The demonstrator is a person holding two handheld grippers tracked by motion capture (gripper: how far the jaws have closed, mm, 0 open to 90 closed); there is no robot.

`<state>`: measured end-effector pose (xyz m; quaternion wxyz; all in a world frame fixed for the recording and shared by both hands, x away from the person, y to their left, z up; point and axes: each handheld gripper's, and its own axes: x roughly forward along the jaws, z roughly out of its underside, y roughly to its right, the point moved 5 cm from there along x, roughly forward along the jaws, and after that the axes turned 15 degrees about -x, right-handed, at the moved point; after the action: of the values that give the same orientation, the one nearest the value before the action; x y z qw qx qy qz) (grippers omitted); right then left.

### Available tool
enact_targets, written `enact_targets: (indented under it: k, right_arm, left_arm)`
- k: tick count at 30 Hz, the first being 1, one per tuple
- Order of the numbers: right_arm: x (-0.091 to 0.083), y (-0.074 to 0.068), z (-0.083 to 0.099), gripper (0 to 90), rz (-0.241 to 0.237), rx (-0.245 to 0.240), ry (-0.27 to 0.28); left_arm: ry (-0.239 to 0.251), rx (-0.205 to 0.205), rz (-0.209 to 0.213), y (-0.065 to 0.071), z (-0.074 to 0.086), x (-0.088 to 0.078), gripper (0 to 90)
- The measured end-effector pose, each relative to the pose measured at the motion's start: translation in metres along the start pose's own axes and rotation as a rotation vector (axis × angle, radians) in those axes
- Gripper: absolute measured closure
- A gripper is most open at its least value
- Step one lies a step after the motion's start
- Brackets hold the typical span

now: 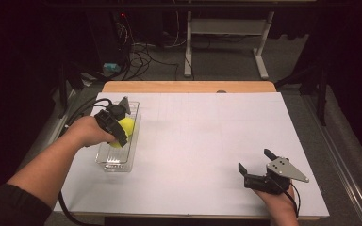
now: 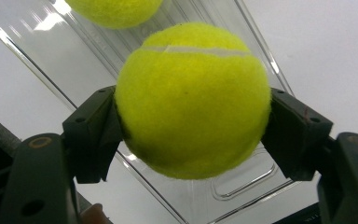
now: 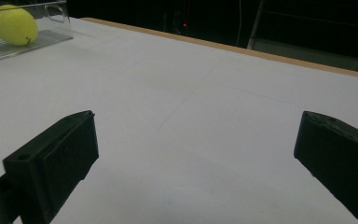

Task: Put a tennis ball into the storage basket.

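Clamping a yellow tennis ball (image 2: 192, 100) between both black jaws of the left gripper (image 2: 193, 126), pads pressing on the ball's left and right flanks in the left gripper view. Filling the centre of that frame with the ball, its white seam running across the upper part. Hovering over a clear plastic tray (image 2: 242, 186), whose ridged floor and rim are slanting from upper left to lower right behind the ball. Showing a second yellow ball (image 2: 114, 10) at the top edge of the frame, partly cut off, over the same tray.

In the high view, sitting at left of centre: left gripper (image 1: 120, 127) in the person's left hand (image 1: 87, 132), over the tray (image 1: 115, 162), which is lying lengthwise on the white table (image 1: 207, 141). Peeking out yellow beneath the gripper body, with the two balls hard to tell apart there.

Resting at lower right of the high view: right gripper (image 1: 257, 162), held in the right hand (image 1: 278, 197), jaws standing wide apart with nothing between them, well apart from the tray. Framing bare white tabletop between both dark jaws in the right gripper view, with a yellow ball (image 3: 14, 24) and the tray (image 3: 46, 37) lying at the upper left corner of that frame.
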<state>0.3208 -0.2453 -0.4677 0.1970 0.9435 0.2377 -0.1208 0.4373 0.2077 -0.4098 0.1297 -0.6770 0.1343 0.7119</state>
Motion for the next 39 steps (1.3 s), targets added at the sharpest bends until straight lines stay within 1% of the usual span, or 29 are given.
enact_targets:
  k: [6, 10, 12, 13, 15, 16, 18, 19, 21, 26, 27, 35, 39]
  right_arm:
    - [0.0001, 0.0001, 0.0, 0.0, 0.0, -0.003, 0.001]
    - [0.0, 0.0003, 0.0, 0.0, 0.001, -0.001, 0.003]
    - [-0.0001, 0.0003, -0.0001, 0.0, 0.001, 0.0, 0.003]
    - [-0.0001, 0.0003, 0.0, 0.0, 0.001, -0.001, 0.001]
    - [0.0001, 0.0001, 0.0, 0.0, 0.0, -0.001, 0.001]
    - [0.0001, -0.0001, -0.0001, 0.0, 0.0, 0.001, 0.0]
    - [0.0001, 0.0, 0.0, 0.0, 0.0, -0.002, 0.001]
    - [0.0, -0.0001, -0.0001, 0.0, 0.0, 0.0, 0.001]
    - [0.0, 0.0, -0.0002, 0.0, -0.001, 0.0, 0.003]
    - [0.0, -0.0003, -0.0002, 0.0, 0.0, 0.001, 0.001]
    - [0.0, -0.0002, -0.0002, 0.0, 0.0, -0.001, 0.002]
    - [0.0002, -0.0002, -0.0002, 0.0, 0.0, -0.001, 0.001]
    - [0.0003, -0.0003, -0.0001, 0.0, 0.0, 0.0, 0.0]
  left_arm:
    - [-0.004, 0.003, -0.002, 0.0003, 0.001, -0.0004, 26.8]
    - [0.004, -0.003, 0.002, -0.0001, 0.0008, -0.0026, 26.9]
    - [0.001, 0.002, -0.003, -0.0003, 0.0012, -0.0032, 26.8]
    - [-0.003, 0.006, 0.002, -0.0003, 0.0015, -0.0033, 26.7]
    - [-0.003, -0.001, 0.007, -0.0005, 0.001, -0.0037, 25.2]
    - [-0.008, -0.004, 0.013, -0.0004, 0.001, -0.0037, 17.0]
    - [-0.023, -0.009, 0.011, 0.0, 0.0014, -0.0041, 6.7]
    - [-0.026, -0.004, 0.012, 0.0006, 0.0015, -0.0042, 3.3]
    - [-0.026, -0.006, 0.023, 0.0014, 0.0014, -0.0056, 0.7]
    - [-0.022, -0.012, 0.02, 0.0007, 0.0011, -0.0067, 0.7]
    - [-0.022, -0.012, 0.028, 0.0008, 0.0012, -0.0066, 0.7]
    - [-0.001, -0.019, 0.035, 0.0011, 0.0, -0.0095, 0.6]
    - [0.009, -0.015, 0.027, 0.0037, -0.0016, -0.0098, 0.6]
